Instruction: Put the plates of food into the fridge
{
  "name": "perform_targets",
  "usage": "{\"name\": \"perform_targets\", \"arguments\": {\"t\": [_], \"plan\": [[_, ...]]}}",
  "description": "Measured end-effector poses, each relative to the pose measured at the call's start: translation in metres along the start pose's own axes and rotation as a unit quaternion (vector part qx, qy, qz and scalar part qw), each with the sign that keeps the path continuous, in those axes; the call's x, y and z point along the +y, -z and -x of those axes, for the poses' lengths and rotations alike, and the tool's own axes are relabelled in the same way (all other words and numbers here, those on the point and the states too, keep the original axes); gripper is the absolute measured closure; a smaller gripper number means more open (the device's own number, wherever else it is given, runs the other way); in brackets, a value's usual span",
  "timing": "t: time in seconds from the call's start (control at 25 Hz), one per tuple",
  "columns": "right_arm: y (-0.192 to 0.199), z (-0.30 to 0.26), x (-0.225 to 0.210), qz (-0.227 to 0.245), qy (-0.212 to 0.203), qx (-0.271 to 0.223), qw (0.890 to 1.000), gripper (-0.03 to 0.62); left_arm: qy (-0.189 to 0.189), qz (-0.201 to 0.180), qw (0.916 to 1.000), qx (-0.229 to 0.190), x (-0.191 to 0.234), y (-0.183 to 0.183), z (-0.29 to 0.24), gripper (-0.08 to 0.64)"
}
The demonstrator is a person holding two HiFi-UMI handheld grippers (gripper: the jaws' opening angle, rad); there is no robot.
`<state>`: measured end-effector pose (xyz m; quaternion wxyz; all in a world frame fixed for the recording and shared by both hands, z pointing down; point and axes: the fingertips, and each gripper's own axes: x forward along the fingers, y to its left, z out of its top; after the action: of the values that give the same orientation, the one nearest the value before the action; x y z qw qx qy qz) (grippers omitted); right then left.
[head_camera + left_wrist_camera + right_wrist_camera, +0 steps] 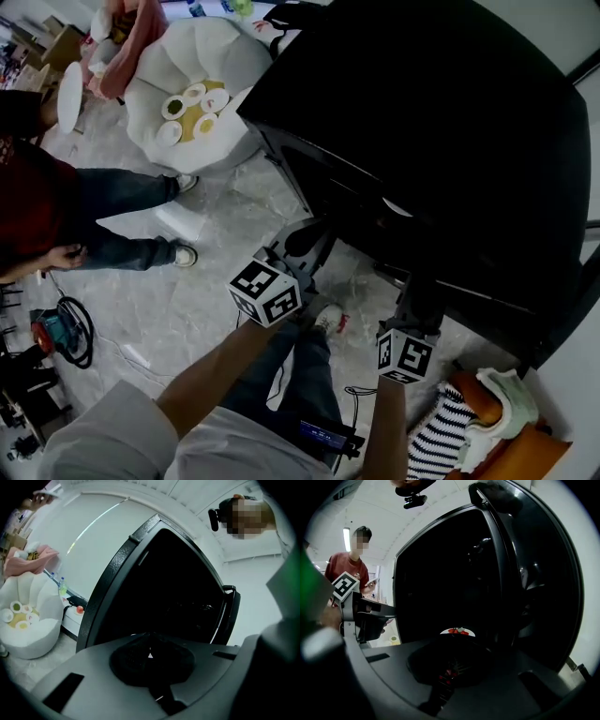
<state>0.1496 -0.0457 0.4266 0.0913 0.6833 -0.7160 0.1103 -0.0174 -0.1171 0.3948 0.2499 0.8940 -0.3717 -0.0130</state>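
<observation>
Black fridge (441,159) apparently stands open so the right gripper (451,644), jaws clamped on a plate (457,631) of red food, can reach inside, while the left gripper (150,641), jaws together on nothing, hangs clear.

Left of the fridge (441,141), a white petal-shaped table (225,47) stands on the grey marble floor (225,253) and carries five small plates of food (194,94). Farther left of it, a coiled black cable (80,328) lies on my floor. Inside the fridge sits a white plate of red food (457,631).
</observation>
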Motion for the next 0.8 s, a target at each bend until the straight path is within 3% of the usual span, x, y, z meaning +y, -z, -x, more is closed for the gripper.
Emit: {"name": "perform_targets", "arguments": {"t": [0.2,0.8], "plan": [[-0.01,0.015,0.003,-0.015,0.001,0.002,1.0,0.583,-0.013,-0.039,0.9991,0.013,-0.006,-0.006,0.013,0.555],[-0.068,0.066,0.007,-0.042,0.018,-0.02,0.999,0.583,-0.025,-0.076,0.9967,-0.006,-0.036,-0.06,0.056,0.555]]}}
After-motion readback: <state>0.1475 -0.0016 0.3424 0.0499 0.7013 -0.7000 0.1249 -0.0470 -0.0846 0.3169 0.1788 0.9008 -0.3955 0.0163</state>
